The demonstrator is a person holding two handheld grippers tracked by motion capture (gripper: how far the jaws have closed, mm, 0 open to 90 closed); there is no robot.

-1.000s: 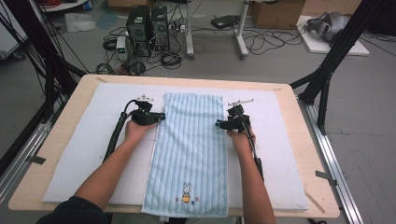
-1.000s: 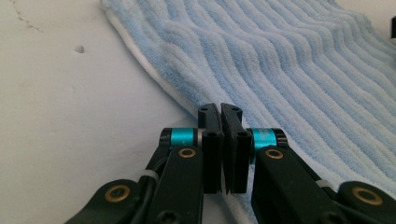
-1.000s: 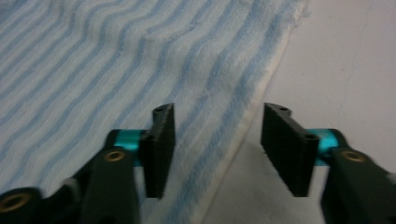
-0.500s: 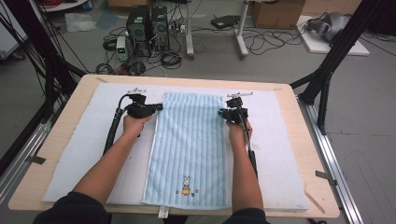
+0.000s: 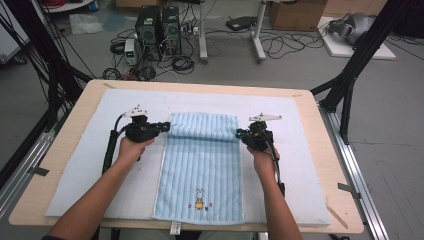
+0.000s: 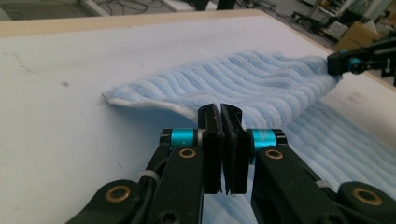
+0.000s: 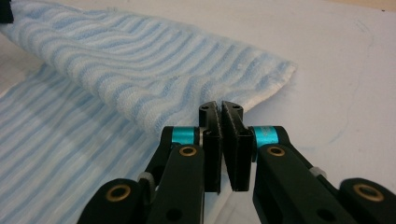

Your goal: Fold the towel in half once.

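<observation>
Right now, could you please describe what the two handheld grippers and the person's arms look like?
Both the left gripper and the right gripper are black, each topped by a grey three-cornered plate and trailing a black cable along the forearm. Up close, each has two flat black jaws, bright blue rings beside them and brass-coloured pivot pins on the linkage. The forearms are bare, with a dark sleeve edge at the left arm.

One blue striped towel [image 5: 202, 165] lies on one white mat [image 5: 80, 175], which covers one wooden table [image 5: 325, 150]. Two grippers [image 5: 167, 126] [image 5: 239, 134] are over it, one at the left and one at the right of the towel's far end, each in one of the person's two hands [image 5: 131, 149] [image 5: 262, 159]. On the floor beyond the far edge stand two dark computer boxes [image 5: 159, 25], and two cardboard boxes [image 5: 295, 12] sit farther right.
</observation>
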